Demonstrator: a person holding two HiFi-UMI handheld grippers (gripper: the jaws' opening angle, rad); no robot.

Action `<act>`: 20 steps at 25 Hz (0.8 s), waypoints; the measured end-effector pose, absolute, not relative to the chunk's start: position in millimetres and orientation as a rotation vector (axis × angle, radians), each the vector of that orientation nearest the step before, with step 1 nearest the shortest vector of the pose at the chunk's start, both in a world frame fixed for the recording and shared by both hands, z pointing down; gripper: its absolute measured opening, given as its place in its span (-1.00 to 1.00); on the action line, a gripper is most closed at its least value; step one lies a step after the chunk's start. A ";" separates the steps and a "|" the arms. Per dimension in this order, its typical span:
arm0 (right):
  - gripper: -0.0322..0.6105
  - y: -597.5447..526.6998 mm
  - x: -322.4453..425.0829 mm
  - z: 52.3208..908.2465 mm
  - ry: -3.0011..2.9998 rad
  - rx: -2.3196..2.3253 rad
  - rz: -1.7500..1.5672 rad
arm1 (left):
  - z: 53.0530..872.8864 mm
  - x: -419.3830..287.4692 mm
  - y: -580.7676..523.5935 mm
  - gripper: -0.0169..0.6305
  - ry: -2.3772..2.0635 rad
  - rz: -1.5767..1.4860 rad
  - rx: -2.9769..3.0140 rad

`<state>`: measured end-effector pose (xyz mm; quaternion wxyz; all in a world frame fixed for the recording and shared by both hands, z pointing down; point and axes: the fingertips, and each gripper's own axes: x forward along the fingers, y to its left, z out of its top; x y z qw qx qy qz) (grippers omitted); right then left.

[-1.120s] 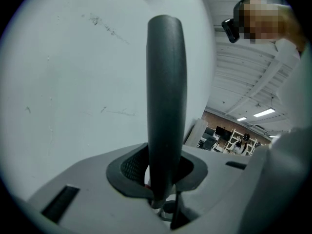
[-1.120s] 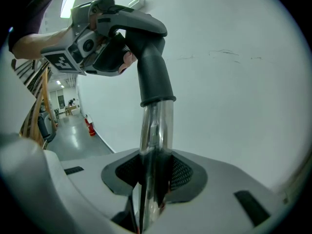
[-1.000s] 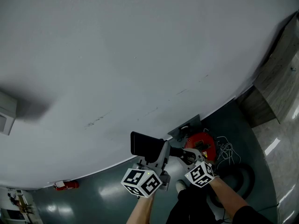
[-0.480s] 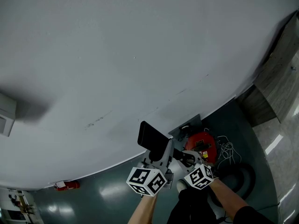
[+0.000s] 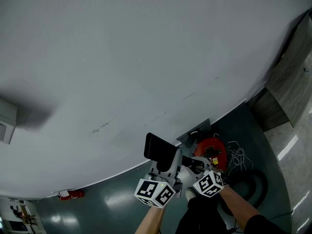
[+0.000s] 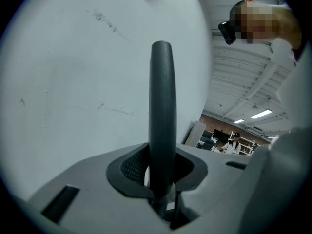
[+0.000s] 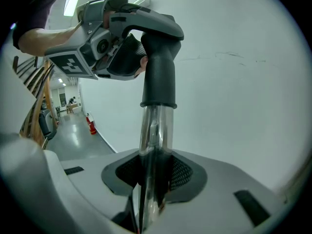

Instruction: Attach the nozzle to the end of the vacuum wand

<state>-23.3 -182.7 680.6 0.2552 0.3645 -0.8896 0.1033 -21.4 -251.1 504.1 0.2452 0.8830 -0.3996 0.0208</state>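
Note:
The black nozzle (image 5: pixel 162 151) stands out in front of the white wall, and my left gripper (image 5: pixel 168 168) is shut on it. In the left gripper view the nozzle (image 6: pixel 162 116) shows edge-on, rising from between the pads of the left gripper (image 6: pixel 163 182). My right gripper (image 7: pixel 153 175) is shut on the chrome vacuum wand (image 7: pixel 154 130). The nozzle's black collar (image 7: pixel 159 79) sits over the wand's upper end. The left gripper (image 7: pixel 105 45) holds the nozzle's head at top left of the right gripper view. In the head view the right gripper (image 5: pixel 196 167) is just right of the left one.
A red vacuum canister (image 5: pixel 210 153) stands on the grey floor by the wall, with a white cable (image 5: pixel 237 155) and a black hose (image 5: pixel 249 185) beside it. A red fire extinguisher (image 5: pixel 68 194) lies at the wall's foot, left. My shoe (image 5: pixel 189 194) is below the grippers.
The left gripper has shifted a little to the right, towards the right gripper, and the nozzle has tilted with it. The right gripper has stayed put.

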 end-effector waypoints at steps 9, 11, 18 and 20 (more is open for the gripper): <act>-0.50 -183.1 -15.1 677.0 -2.404 0.988 0.273 | 507.2 -21.8 -249.7 -0.68 -1.108 -0.009 2.355; -0.50 -183.4 -14.8 677.8 -2.399 0.980 0.274 | 507.9 -19.8 -250.5 -0.68 -1.099 0.010 2.364; -0.50 -185.6 -19.1 682.9 -2.395 0.947 0.293 | 513.7 -22.1 -257.7 -0.68 -1.042 0.015 2.336; -0.50 -187.6 -19.7 684.2 -2.393 0.946 0.297 | 514.5 -22.9 -260.4 -0.68 -1.053 0.018 2.342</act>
